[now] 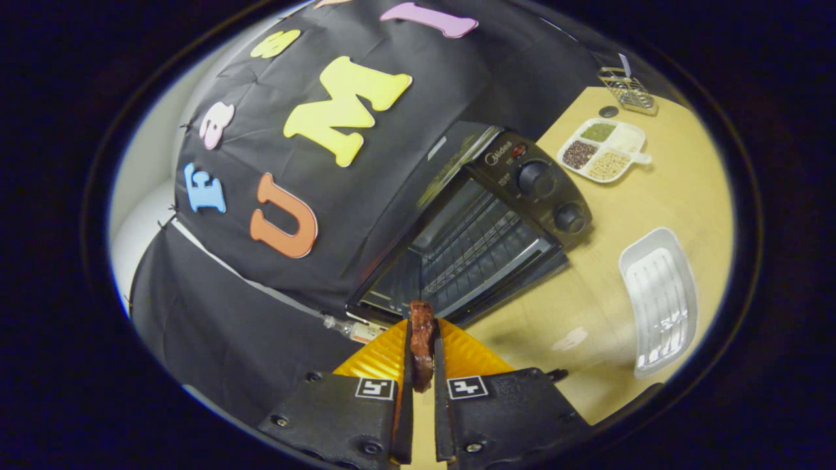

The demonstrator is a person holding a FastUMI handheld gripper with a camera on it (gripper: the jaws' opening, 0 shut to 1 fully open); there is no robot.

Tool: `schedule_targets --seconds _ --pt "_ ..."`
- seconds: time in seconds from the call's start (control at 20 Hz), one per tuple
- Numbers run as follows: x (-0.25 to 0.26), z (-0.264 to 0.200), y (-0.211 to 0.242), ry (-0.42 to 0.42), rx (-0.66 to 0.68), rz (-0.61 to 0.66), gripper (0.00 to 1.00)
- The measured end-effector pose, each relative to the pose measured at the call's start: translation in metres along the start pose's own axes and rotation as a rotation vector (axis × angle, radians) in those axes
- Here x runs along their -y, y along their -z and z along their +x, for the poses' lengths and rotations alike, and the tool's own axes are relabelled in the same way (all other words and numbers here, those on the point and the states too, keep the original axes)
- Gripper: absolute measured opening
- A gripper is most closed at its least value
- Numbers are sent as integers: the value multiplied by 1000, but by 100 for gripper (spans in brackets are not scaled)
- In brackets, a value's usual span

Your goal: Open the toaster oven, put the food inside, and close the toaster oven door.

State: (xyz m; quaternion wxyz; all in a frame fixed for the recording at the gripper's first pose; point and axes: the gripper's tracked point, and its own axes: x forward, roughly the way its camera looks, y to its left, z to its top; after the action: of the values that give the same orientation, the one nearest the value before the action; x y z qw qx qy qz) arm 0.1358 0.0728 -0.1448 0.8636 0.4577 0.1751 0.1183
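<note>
Between the two black fingers of the gripper (422, 339): dark reddish-brown slab of food (422, 343), clamped on both sides, raised above the pale wooden table (679, 196). Just beyond the fingertips: black toaster oven (483, 215), door down, wire rack exposed. Right of oven: empty white ridged tray (659, 300); farther off, white divided dish of grains (604, 150).

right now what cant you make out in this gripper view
- Food, gripper view: a dark reddish-brown piece pinched in the gripper; the fingers cover its sides, so what it is stays unclear.
- Toaster oven: door open, rack visible, but the cavity's back is dark.
- Small bottle by the oven door: partly behind the fingers.
- Divided dish of grains and wire rack: too small to identify contents.
- White tray: its far end is cut off.
</note>
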Motion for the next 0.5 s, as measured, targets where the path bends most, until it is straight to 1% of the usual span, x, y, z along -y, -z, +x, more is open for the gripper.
schedule_targets --seconds 0.25,0.5 --pt "4 42 10 34 75 48 16" --pt "10 88 -4 64 176 82 16"
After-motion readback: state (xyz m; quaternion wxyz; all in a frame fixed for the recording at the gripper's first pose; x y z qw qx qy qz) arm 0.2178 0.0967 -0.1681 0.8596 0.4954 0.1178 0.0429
